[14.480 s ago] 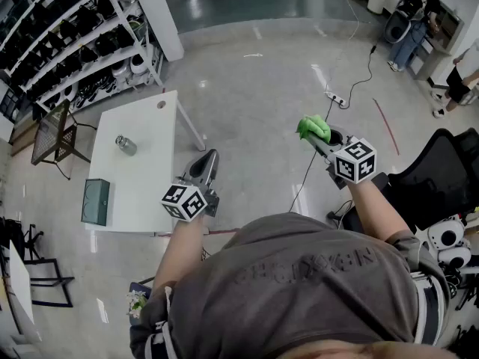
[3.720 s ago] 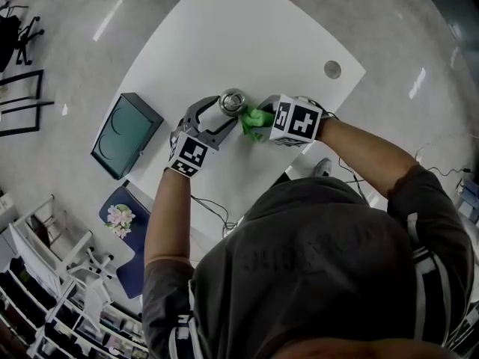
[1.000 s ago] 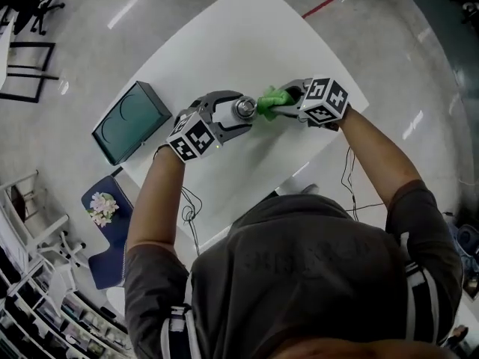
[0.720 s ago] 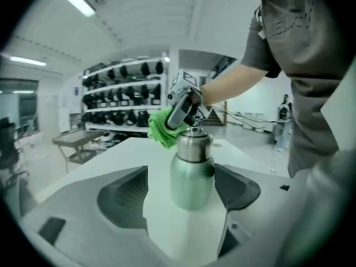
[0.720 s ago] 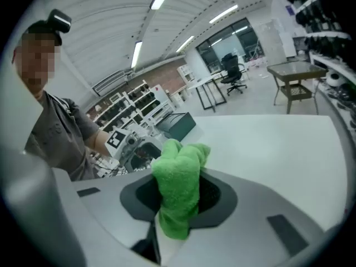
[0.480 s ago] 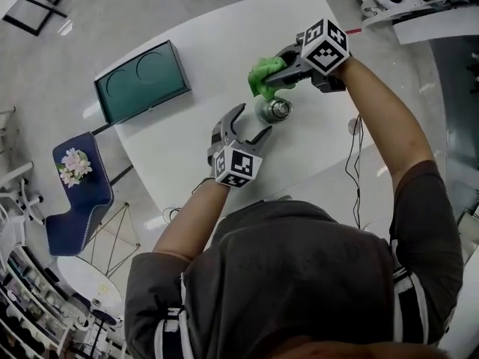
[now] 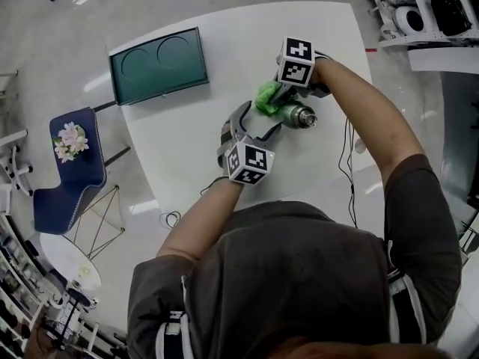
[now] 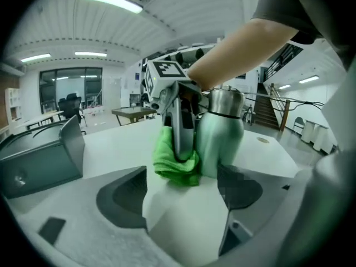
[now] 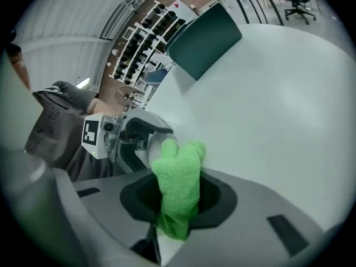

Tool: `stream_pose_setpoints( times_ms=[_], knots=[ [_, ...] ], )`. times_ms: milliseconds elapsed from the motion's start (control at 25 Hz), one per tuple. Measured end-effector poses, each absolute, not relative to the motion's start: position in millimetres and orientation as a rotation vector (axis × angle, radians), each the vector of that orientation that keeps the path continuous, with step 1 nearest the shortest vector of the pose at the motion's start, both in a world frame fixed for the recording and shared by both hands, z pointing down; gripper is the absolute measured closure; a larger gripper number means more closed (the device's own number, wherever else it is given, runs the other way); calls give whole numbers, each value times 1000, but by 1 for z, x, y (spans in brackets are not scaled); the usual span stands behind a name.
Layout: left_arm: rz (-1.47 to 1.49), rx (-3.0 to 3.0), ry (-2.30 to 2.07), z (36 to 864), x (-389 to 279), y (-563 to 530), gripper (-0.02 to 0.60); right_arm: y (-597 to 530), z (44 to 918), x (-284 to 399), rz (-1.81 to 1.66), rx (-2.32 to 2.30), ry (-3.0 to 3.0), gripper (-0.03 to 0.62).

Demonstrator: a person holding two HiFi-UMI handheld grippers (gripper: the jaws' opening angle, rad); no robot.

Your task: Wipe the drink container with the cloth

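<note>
A steel drink bottle (image 7: 298,115) (image 8: 220,131) stands upright on the white table (image 7: 187,137). My right gripper (image 7: 274,96) (image 9: 177,207) is shut on a green cloth (image 7: 266,98) (image 8: 177,161) (image 9: 179,183) and holds it against the bottle's lower left side. Just short of the bottle and cloth, my left gripper (image 7: 259,120) (image 8: 183,191) has its jaws opening wide, with only bare table between them. In the right gripper view the cloth hides the bottle, and the left gripper (image 9: 129,133) shows behind it.
A dark green box (image 7: 159,64) (image 8: 39,157) (image 9: 204,36) lies on the far left part of the table. A blue chair with a flower cushion (image 7: 73,155) stands on the floor to the left. A cable (image 7: 349,178) hangs off the table's right edge.
My left gripper has let go of the bottle, drawn back and spread its jaws. My right gripper kept the cloth and moved it from the bottle's top to its side.
</note>
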State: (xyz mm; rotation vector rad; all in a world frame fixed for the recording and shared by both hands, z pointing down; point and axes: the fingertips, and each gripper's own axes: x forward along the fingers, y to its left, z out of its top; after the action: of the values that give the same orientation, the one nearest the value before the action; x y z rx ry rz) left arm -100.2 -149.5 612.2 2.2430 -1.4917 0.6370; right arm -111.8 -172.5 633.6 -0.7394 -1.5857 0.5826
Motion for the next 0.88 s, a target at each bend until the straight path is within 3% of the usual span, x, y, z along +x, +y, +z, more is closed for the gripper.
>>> stream_pose_setpoints(
  times_ms=[520,880],
  knots=[
    [614,2275,-1397,598,-81,-143,202,-185,551,-117,736,-889,-1783,505],
    [589,2239,-1368,604,-73,-149,196,-184,627,-109,667,-672,-1681,507]
  ],
)
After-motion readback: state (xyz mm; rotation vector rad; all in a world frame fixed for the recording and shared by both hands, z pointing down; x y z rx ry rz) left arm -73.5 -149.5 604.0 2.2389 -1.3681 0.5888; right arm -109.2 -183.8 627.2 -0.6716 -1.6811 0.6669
